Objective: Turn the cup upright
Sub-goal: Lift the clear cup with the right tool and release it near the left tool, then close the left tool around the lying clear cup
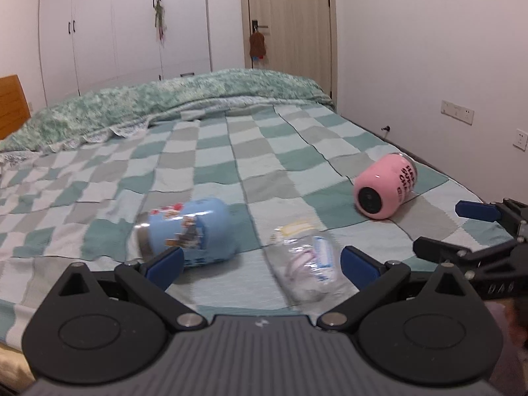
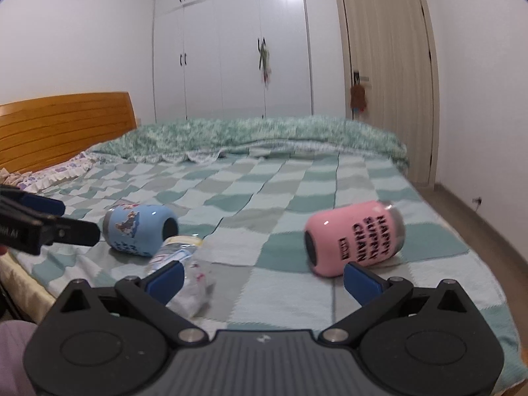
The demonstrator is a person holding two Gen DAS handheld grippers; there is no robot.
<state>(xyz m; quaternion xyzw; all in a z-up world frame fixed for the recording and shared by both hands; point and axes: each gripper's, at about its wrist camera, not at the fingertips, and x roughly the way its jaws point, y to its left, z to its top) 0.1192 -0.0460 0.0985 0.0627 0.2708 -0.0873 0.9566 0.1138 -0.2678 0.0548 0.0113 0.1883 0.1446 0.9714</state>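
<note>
Three vessels lie on their sides on the checked bedspread. A blue cup (image 1: 189,232) (image 2: 140,229) lies at the left. A clear plastic bottle (image 1: 307,260) (image 2: 183,272) lies beside it. A pink cup (image 1: 384,184) (image 2: 353,236) with black lettering lies at the right. My left gripper (image 1: 262,262) is open and empty, just in front of the blue cup and the bottle. My right gripper (image 2: 264,279) is open and empty, in front of the pink cup. The right gripper also shows in the left wrist view (image 1: 445,227), and the left gripper in the right wrist view (image 2: 79,221).
A rolled green quilt (image 1: 165,105) (image 2: 264,135) lies across the far side of the bed. A wooden headboard (image 2: 66,125) stands at the left. White wardrobes (image 2: 231,49) and a door (image 2: 389,76) stand behind. The bed's right edge (image 1: 462,184) runs near the wall.
</note>
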